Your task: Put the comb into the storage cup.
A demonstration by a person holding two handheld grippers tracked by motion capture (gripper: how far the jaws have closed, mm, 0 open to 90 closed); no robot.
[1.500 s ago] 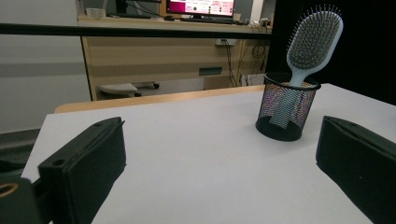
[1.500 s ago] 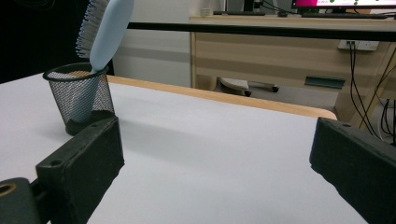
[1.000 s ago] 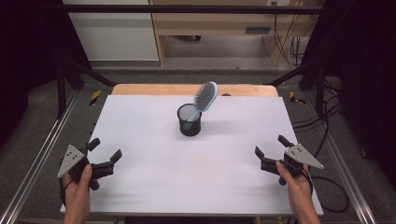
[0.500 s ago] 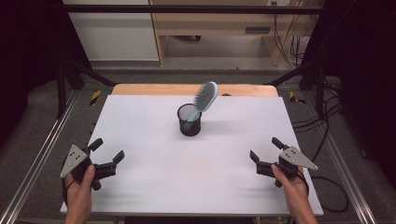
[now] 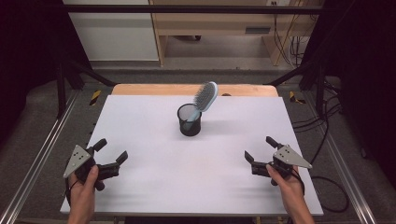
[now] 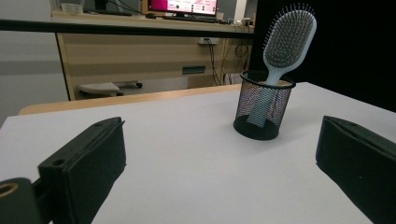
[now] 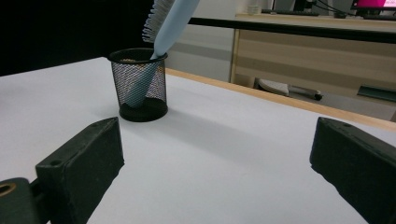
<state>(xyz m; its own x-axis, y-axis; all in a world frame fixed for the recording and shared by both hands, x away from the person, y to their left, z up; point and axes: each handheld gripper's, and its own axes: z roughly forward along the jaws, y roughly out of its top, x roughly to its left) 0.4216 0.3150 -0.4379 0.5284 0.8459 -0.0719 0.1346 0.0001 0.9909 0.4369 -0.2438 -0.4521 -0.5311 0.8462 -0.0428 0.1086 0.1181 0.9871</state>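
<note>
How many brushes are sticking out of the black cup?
1. A light blue hairbrush stands handle-down in the black mesh cup, leaning over its rim. Nothing else shows through the mesh.

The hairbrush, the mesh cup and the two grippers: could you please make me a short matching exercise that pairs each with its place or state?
Things:
1. hairbrush
2. mesh cup
3. left gripper
4. right gripper

Places or states:
A. black, stands upright at the middle of the white table
B. open and empty, low at the table's right side
C. pale blue, leans handle-down with its bristle head above the rim
D. open and empty, low at the table's left side

Pairs: 1-C, 2-A, 3-D, 4-B
</note>
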